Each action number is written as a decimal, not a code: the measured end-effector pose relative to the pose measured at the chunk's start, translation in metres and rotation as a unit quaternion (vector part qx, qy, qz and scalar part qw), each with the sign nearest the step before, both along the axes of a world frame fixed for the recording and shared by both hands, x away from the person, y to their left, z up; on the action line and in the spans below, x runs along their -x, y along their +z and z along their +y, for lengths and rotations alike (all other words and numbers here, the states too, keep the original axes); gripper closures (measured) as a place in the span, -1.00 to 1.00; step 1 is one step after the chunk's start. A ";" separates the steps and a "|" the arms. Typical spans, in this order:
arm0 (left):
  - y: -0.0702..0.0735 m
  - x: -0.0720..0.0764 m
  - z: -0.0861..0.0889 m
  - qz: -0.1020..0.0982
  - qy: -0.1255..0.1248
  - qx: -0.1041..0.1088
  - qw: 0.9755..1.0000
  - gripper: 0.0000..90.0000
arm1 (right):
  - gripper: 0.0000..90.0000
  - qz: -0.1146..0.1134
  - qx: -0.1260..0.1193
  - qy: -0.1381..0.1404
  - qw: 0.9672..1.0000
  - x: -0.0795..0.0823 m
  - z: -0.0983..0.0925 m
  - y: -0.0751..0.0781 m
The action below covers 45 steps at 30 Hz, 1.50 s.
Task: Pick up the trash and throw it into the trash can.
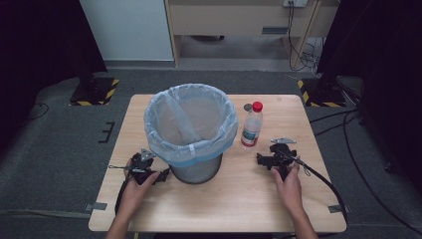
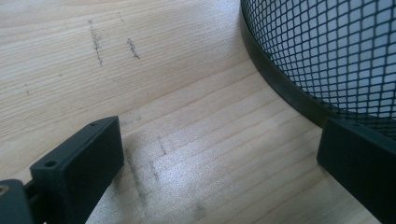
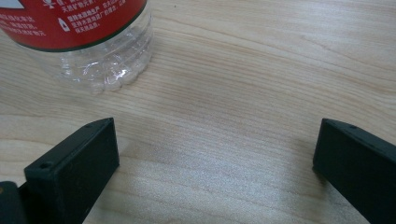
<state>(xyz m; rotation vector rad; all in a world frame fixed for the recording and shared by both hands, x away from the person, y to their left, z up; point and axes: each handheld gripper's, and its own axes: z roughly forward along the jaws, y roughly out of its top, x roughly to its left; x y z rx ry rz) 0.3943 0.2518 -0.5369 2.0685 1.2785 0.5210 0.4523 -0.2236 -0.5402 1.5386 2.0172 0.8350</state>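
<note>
A: What does the high view show?

B: A wooden worktop (image 1: 219, 199). A mesh bin (image 1: 191, 130) with a pale bag lining stands near the middle. A plastic bottle (image 1: 252, 124) with a red cap stands upright just beside it, at about three o'clock from the bin. The left claw (image 1: 160, 176) rests at the bin's seven o'clock, near its base. The right claw (image 1: 263, 160) lies at the bottle's five o'clock, near but apart.

A: And the left gripper view?

B: The left claw's jaws are spread wide, holding nothing. The bin's dark base ring and mesh wall curve in at two o'clock, close to the right-hand jaw.

A: The right gripper view?

B: The right claw's jaws are also wide apart and empty. The bottle's clear ribbed base and red label sit at eleven o'clock.

A: How would the bottle handle?

B: Probably light, thin-walled and smooth, so it dents and may slip. Gripping the labelled middle seems steadiest.
</note>
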 end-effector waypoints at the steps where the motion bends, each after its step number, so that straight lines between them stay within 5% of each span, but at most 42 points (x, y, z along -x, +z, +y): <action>1: 0.000 0.000 0.000 0.000 0.000 0.000 1.000 -1.00 | -0.99 0.000 0.000 0.000 1.000 0.000 0.000 0.000; 18: 0.000 0.000 0.000 0.000 0.000 0.000 1.000 -1.00 | -0.99 0.000 0.000 0.001 1.000 0.000 0.000 0.000; 26: 0.000 0.000 0.000 0.000 0.000 0.000 1.000 -1.00 | -0.93 0.005 0.005 0.022 1.000 0.000 -0.001 0.002; 29: 0.000 0.000 0.000 0.000 0.000 0.000 1.000 -1.00 | -0.91 -0.021 0.044 0.040 0.998 0.005 0.000 0.007; 31: 0.000 0.000 0.000 0.000 0.000 0.000 1.000 -1.00 | -0.91 -0.021 0.045 0.040 0.998 0.005 -0.001 0.008; 45: 0.000 0.000 0.000 0.000 0.000 0.000 1.000 -1.00 | -0.88 -0.049 -0.006 0.072 0.996 0.006 0.009 0.050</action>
